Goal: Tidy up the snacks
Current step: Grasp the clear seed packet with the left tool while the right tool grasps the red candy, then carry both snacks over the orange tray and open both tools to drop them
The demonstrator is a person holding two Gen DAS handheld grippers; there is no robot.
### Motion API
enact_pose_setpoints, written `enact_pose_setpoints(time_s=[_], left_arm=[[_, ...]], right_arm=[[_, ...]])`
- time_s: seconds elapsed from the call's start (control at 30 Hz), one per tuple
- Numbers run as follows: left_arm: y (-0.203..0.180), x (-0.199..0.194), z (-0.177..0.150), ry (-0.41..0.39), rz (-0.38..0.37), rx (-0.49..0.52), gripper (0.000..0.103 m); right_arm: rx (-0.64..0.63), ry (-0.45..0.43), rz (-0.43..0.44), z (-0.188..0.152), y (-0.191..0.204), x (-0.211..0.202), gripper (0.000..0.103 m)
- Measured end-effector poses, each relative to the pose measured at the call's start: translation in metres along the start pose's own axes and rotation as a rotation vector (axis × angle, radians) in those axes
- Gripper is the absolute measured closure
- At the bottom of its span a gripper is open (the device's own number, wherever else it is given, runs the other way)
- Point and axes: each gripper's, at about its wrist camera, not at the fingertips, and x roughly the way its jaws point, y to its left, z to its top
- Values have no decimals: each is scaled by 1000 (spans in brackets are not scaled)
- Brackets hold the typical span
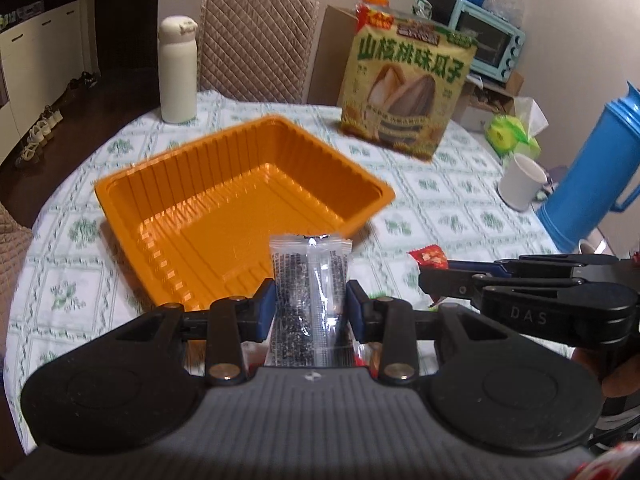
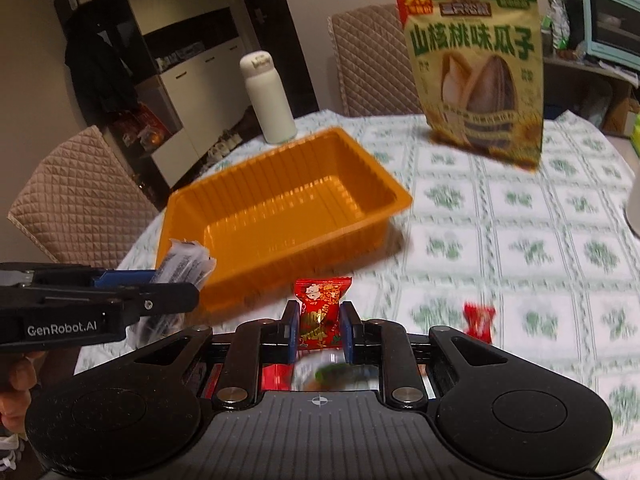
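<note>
An empty orange plastic tray (image 1: 224,216) (image 2: 280,216) sits on the patterned tablecloth. My left gripper (image 1: 311,304) is shut on a clear packet of dark sesame snack (image 1: 308,280), held upright above the tray's near corner; that gripper (image 2: 176,284) and its packet (image 2: 186,264) also show at the left of the right wrist view. My right gripper (image 2: 319,328) is shut on a red candy packet (image 2: 322,308), just in front of the tray; the same gripper (image 1: 424,276) and candy (image 1: 430,257) appear on the right of the left wrist view. Another red candy (image 2: 478,320) lies on the cloth.
A big bag of sunflower seeds (image 1: 412,92) (image 2: 480,80) stands behind the tray, a white bottle (image 1: 178,72) (image 2: 270,96) at the back left. A white cup (image 1: 522,182), a blue jug (image 1: 592,172) and a green tissue pack (image 1: 508,134) are at the right. Quilted chairs (image 2: 80,200) ring the table.
</note>
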Motion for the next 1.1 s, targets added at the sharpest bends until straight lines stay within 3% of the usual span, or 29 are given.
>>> enact_pose_setpoints(time_s=[0.5, 1.1], left_arm=[[24, 29, 48, -52, 60, -34, 70], [57, 76, 58, 25, 106, -141, 69]], right_arm=[[-34, -29, 48, 71, 4, 51, 82], [-63, 58, 89, 94, 4, 121, 81]])
